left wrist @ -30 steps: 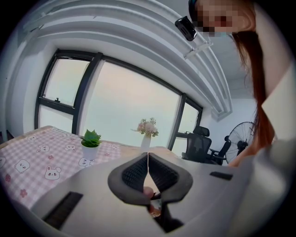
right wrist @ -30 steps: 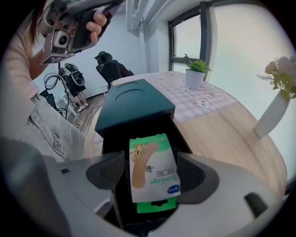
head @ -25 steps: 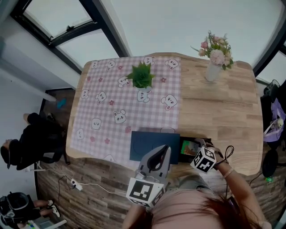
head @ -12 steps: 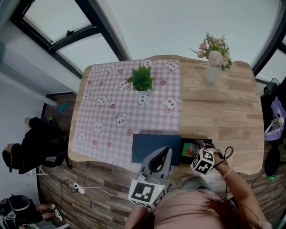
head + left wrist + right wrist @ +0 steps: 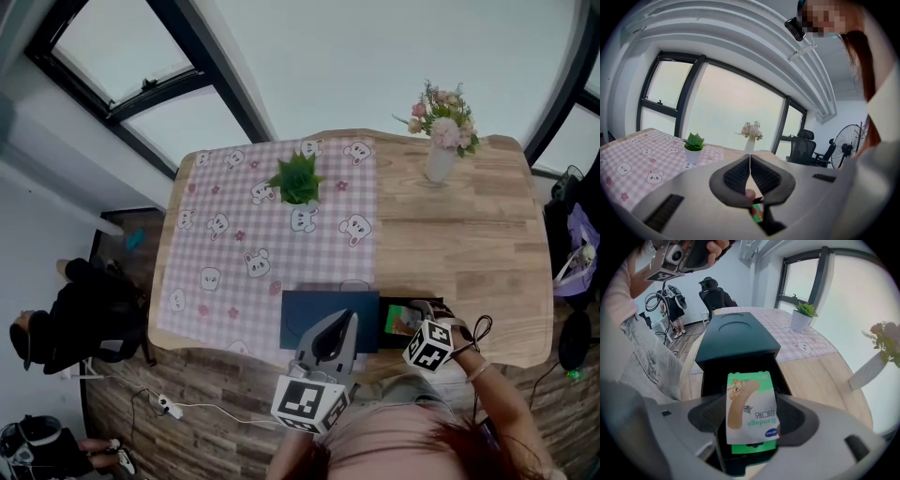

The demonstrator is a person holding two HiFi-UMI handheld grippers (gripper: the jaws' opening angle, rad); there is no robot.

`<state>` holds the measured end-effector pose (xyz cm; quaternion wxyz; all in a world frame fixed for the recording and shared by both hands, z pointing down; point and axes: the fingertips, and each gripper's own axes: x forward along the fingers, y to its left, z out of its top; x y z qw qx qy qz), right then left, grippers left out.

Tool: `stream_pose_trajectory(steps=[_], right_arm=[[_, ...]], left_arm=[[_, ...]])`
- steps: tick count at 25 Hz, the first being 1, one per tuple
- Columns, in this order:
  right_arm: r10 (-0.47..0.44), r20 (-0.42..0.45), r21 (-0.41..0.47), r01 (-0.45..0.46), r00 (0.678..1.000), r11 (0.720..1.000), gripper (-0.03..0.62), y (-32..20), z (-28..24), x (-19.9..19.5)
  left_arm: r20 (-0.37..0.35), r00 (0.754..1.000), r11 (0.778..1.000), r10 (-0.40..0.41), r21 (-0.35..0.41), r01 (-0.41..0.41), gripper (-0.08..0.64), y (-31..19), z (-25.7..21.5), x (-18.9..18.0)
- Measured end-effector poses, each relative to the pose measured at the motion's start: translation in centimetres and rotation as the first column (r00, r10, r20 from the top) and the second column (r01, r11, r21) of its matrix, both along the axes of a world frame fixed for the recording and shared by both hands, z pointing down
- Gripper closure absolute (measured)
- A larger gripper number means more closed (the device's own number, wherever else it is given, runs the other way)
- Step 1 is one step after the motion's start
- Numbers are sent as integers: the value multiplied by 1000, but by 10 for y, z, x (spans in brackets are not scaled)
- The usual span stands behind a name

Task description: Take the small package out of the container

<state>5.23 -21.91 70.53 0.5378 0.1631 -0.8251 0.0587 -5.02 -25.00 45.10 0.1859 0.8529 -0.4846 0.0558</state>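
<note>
Grasping is the step in hand. Our right gripper (image 5: 753, 418) hangs over the open tray of the dark container (image 5: 736, 336), and its fingers are closing from a wide spread around the small package (image 5: 749, 397), a green-and-white bandage pack. The pack lies between the fingers with its long edges right at the pads, but we cannot see that the pads press on it yet. It sits inside the tray, and something green, perhaps a second pack, shows just beneath its near end. The container rests at the near edge of the counter (image 5: 459, 234), partly on the checked cloth (image 5: 234, 234). Our left gripper (image 5: 750, 160) is held up near our body, its fingers closed together on nothing.

We judge that the next move calls for finishing the squeeze on the pack's edges, then lifting straight up, clear of the tray walls. The thin pack could buckle or slip, and whatever lies below should stay behind.
</note>
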Motion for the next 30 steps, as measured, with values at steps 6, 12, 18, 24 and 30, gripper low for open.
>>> stream_pose_trajectory(steps=[6, 12, 18, 24, 30], right_arm=[[70, 57, 39, -72, 996, 997, 268, -6, -22, 3], [150, 137, 58, -159, 979, 986, 268, -10, -46, 3], [203, 200, 80, -222, 959, 972, 269, -15, -66, 2], [276, 278, 89, -311, 920, 946, 270, -19, -90, 5], [349, 369, 87, -406, 861, 910, 270, -26, -116, 10]], left_arm=[[6, 1000, 1000, 2, 14, -2, 549, -3, -6, 1], [9, 1000, 999, 26, 29, -26, 549, -6, -14, 5], [28, 998, 997, 56, 55, -58, 549, -10, -23, 7], [39, 996, 994, 77, 72, -80, 549, -12, -33, 9], [45, 995, 992, 94, 84, -98, 549, -14, -39, 14]])
